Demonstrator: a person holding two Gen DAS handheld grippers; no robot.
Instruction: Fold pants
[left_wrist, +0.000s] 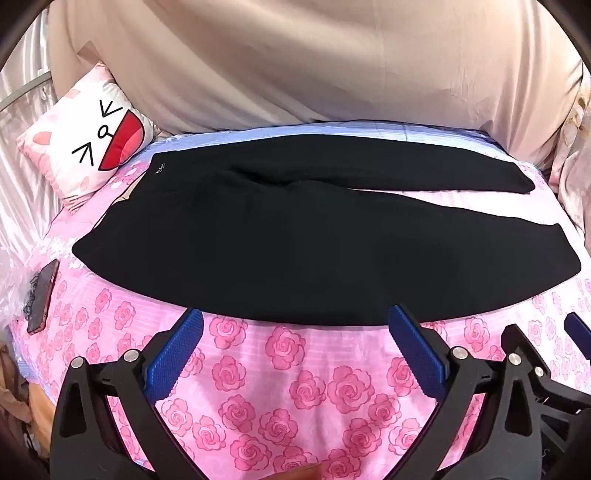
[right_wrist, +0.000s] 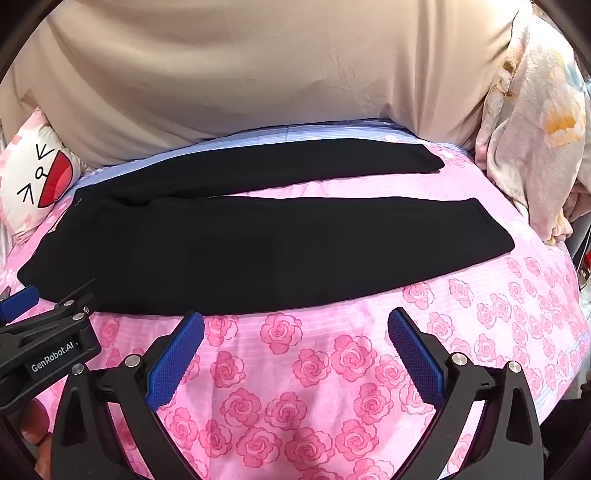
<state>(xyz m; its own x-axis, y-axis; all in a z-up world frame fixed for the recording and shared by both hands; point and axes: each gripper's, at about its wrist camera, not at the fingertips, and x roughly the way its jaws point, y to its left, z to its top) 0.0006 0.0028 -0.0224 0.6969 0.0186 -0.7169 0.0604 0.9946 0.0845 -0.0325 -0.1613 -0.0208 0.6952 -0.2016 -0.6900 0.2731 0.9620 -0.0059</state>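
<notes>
Black pants (left_wrist: 277, 236) lie flat on the pink rose-print bed cover (left_wrist: 295, 369), waistband to the left, both legs spread out to the right with a gap between them. They also show in the right wrist view (right_wrist: 258, 251). My left gripper (left_wrist: 295, 317) is open and empty, its blue pads just short of the pants' near edge. My right gripper (right_wrist: 295, 321) is open and empty, also just short of the near edge, further right along the near leg. The left gripper's body shows at the left of the right wrist view (right_wrist: 48, 343).
A white and pink cartoon-face pillow (left_wrist: 92, 147) lies at the back left. A phone (left_wrist: 42, 295) lies at the bed's left edge. A beige cloth (left_wrist: 295, 66) covers the wall behind. A crumpled floral blanket (right_wrist: 532, 140) sits at the right.
</notes>
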